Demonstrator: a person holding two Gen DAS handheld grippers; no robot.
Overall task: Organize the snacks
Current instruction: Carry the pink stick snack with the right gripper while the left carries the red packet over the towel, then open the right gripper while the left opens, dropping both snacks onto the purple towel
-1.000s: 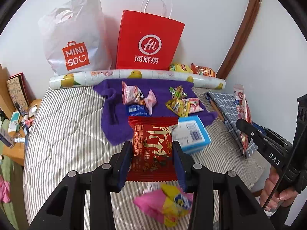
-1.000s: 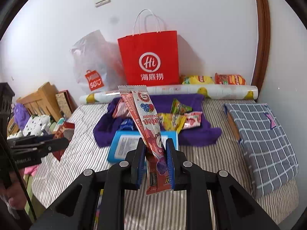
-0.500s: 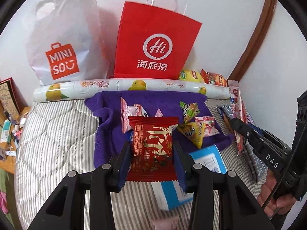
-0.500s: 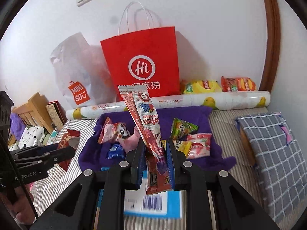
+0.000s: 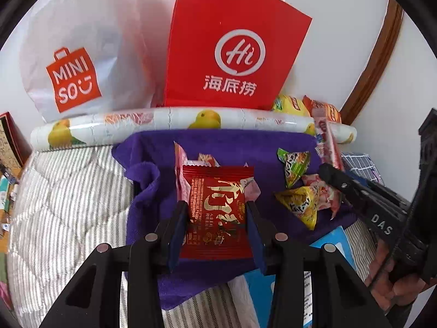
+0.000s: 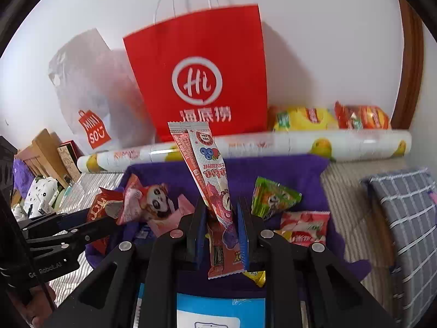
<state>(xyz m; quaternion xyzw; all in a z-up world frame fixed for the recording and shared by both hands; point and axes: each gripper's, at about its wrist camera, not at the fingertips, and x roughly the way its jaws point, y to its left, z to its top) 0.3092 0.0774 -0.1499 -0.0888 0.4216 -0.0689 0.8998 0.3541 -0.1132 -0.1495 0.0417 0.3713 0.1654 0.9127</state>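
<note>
From my seat I see the striped bed filling both views, with a red paper bag and a white plastic bag standing against the wall behind a long printed roll. In front of the roll lies a purple towel, and loose snacks sit on it: a green triangular pack, a yellow triangular pack and a pink panda pack. A blue box lies at the near edge of the towel. My left hand-held gripper is pitched downward over the towel, its jaws narrowed onto the sides of a red square packet, which it holds upright above the cloth. My right hand-held gripper tilts down likewise, jaws nearly together, pinching a long pink stick pack near its lower end; the pack leans up and to the left, over the towel.
</note>
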